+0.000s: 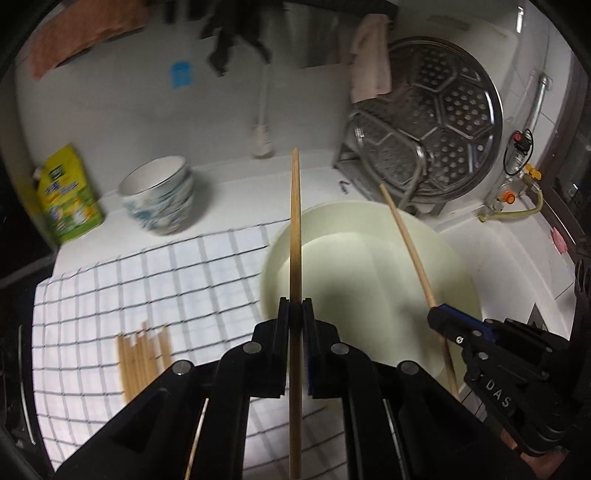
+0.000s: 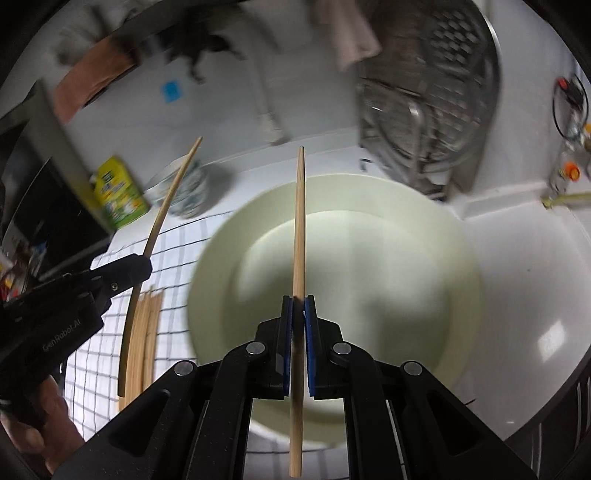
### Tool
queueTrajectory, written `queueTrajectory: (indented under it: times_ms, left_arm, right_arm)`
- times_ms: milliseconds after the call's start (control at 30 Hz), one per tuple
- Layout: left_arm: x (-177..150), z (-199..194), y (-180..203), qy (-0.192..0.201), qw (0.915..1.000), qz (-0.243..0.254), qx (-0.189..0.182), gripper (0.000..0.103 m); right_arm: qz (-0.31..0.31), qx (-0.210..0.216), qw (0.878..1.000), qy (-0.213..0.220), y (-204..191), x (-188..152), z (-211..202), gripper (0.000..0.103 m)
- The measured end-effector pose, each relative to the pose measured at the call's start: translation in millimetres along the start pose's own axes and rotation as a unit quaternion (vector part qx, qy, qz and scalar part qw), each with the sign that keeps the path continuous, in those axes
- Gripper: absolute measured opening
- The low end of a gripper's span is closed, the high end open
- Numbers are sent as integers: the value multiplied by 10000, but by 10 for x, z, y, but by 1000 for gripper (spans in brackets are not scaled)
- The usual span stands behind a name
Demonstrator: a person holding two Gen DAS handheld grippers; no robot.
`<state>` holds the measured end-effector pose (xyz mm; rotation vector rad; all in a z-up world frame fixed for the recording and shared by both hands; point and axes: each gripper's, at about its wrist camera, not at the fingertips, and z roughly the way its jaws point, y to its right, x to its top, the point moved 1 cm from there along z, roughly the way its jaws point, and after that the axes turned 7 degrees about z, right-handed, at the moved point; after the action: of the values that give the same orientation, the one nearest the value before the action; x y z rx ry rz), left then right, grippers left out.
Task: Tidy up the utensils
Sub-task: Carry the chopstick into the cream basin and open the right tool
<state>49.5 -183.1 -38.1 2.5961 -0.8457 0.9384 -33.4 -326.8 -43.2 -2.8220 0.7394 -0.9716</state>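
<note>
Both jaws pinch one chopstick each: left gripper [image 1: 295, 306], right gripper [image 2: 299, 304]; lower gently beside the pile [image 1: 142, 362] on the cloth [image 1: 147, 277], tips parallel

stack of blue-patterned bowls [image 1: 159, 195] on white counter [image 1: 236, 192], near back wall. green-yellow pouch [image 1: 68, 195] upright at far left, well apart from bowls. perforated steel steamer tray [image 1: 436, 122] leaning upright at back right, pale cloth [image 1: 371, 61] hanging over its top edge. pinkish towel [image 1: 81, 33] hung upper left; blue sticker [image 1: 181, 74] on wall. white plug and cord [image 1: 263, 125] against wall. yellow hose with orange fitting [image 1: 511, 203] at right
</note>
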Motion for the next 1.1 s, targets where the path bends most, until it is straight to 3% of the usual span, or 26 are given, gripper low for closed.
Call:
queueTrajectory:
  times_ms: [233, 567, 933, 1000, 1067, 1100]
  left_arm:
    - [146, 482, 406, 19, 9999, 127, 110, 8]
    - [26, 966, 594, -423, 9988, 34, 243, 8]
    - [-49, 1040, 601, -505, 9975, 29, 484, 9]
    - [-40, 1000, 589, -470, 9976, 18, 506, 19]
    - [-25, 937, 565, -388, 9976, -11, 573, 46]
    - [-12, 896, 549, -321, 9976, -33, 606, 52]
  right_arm:
    - [91, -25, 9999, -132, 394, 104, 278, 6]
    - [162, 108, 9987, -478, 628, 138, 684, 6]
    - [132, 37, 9983, -568, 685, 88, 738, 7]
    - [130, 28, 9989, -453, 670, 103, 684, 20]
    - [131, 24, 9993, -360, 672, 118, 629, 22]
    - [126, 25, 9994, -326, 667, 126, 597, 22]
